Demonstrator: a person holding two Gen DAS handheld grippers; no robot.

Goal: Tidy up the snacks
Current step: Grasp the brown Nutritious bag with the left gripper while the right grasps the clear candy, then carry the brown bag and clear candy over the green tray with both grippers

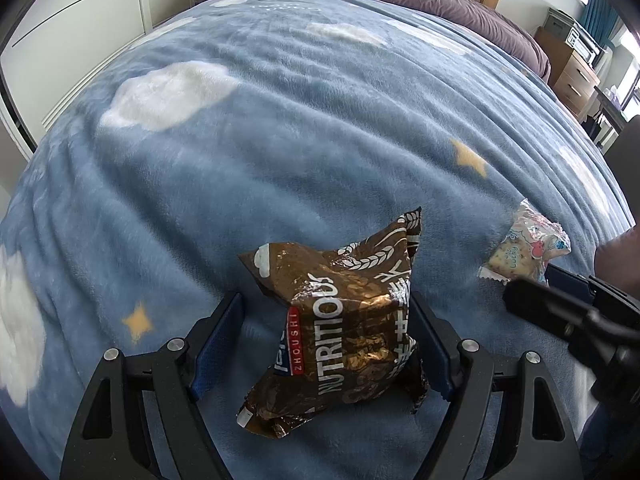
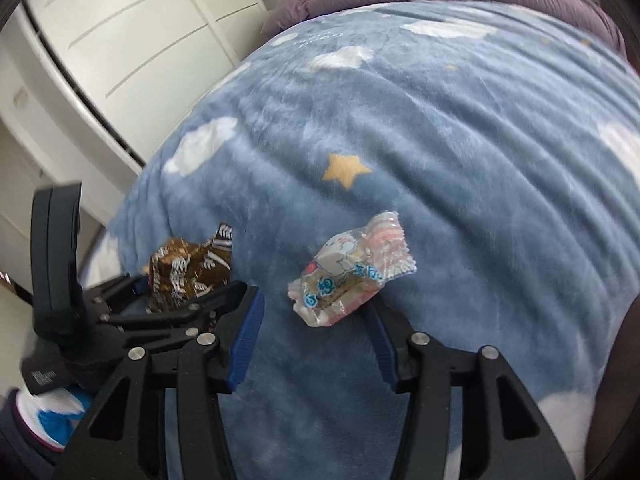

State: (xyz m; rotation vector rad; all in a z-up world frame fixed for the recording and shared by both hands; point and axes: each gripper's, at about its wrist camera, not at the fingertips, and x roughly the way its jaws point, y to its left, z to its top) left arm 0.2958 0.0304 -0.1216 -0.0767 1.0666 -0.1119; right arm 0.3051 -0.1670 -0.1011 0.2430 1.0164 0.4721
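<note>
Brown foil snack bag (image 1: 340, 332) sits between the pads of the left tool (image 1: 340, 344), crumpled & standing on end on the blue fleece blanket (image 1: 280, 140) of the bed. Right pad (image 1: 434, 354) touches the bag's side; left pad (image 1: 218, 344) stands off w/ a clear gap, so jaws are wide and not clamped on it. Print reads "NUTRITIOUS" in white caps, "ZHOUSHI" on a red strip, plus wheat-ear drawings and white Chinese characters half lost in the creases; a blue-white logo fragment at the bag's lower edge is cut off, can't read it. Just right of the left tool lies a small clear-pink biscuit packet (image 1: 528, 246) w/ cartoon art and "Lucky" in script; its near end is hidden behind the black body of the right tool (image 1: 568, 312). From the right wrist cam the right tool (image 2: 316, 328) is spread, nothing gripped: the packet (image 2: 352, 276) lies on the blanket at its tips, nearer the right pad (image 2: 382, 344), contact there unclear; blue characters on the wrapper too blurred to read. Whole view is motion-smeared. To that tool's left, the brown bag (image 2: 188, 276) is partly covered by the left tool's fingers (image 2: 180, 312). White wardrobe doors (image 2: 132, 32) behind.
</note>
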